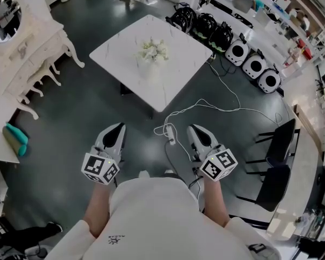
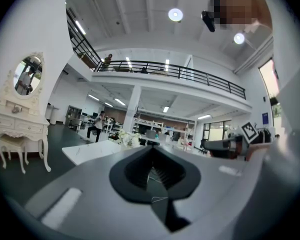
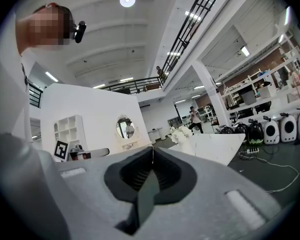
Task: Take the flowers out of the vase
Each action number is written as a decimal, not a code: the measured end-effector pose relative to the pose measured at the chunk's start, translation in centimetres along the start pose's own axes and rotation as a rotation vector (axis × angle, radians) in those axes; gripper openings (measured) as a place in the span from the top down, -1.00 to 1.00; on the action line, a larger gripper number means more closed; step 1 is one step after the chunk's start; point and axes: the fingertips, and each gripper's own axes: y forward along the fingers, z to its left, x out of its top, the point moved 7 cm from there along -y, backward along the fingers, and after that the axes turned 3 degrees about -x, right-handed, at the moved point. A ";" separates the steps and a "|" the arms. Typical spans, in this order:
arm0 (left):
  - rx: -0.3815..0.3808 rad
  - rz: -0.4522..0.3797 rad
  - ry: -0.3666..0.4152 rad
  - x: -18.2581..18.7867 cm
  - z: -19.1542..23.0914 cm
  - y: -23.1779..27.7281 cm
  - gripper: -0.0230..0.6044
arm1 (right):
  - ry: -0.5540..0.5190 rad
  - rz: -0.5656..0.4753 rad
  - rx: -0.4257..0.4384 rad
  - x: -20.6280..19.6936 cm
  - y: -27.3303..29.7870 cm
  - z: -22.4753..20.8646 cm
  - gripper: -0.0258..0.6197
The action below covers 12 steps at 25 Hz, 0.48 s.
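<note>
The flowers (image 1: 153, 51) stand on the far table (image 1: 176, 76), straight ahead — well apart from the left claw (image 1: 119, 128) and the right claw (image 1: 194, 129), both pressed together and empty.

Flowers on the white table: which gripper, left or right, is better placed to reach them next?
Left, probably, but narrowly. The left gripper and right gripper are both shut, empty, well short of the table; the flowers lie slightly nearer the left's line.

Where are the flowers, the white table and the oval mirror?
flowers (image 1: 153, 51), head view, middle of the white blooms.
white table (image 1: 170, 83), head view, bare top near its front corner.
oval mirror (image 1: 4, 18), head view, the glass.
</note>
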 end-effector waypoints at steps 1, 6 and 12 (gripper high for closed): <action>0.002 0.000 -0.002 0.0 0.2 -0.4 0.96 | -0.001 0.000 0.000 0.0 0.1 0.3 0.92; 0.011 0.003 -0.014 -0.5 1.3 -2.1 0.96 | -0.008 0.007 -0.004 -0.2 0.8 1.8 0.92; 0.014 0.001 -0.022 -0.5 2.4 -3.2 0.96 | -0.019 0.016 0.002 -0.3 1.8 2.8 0.92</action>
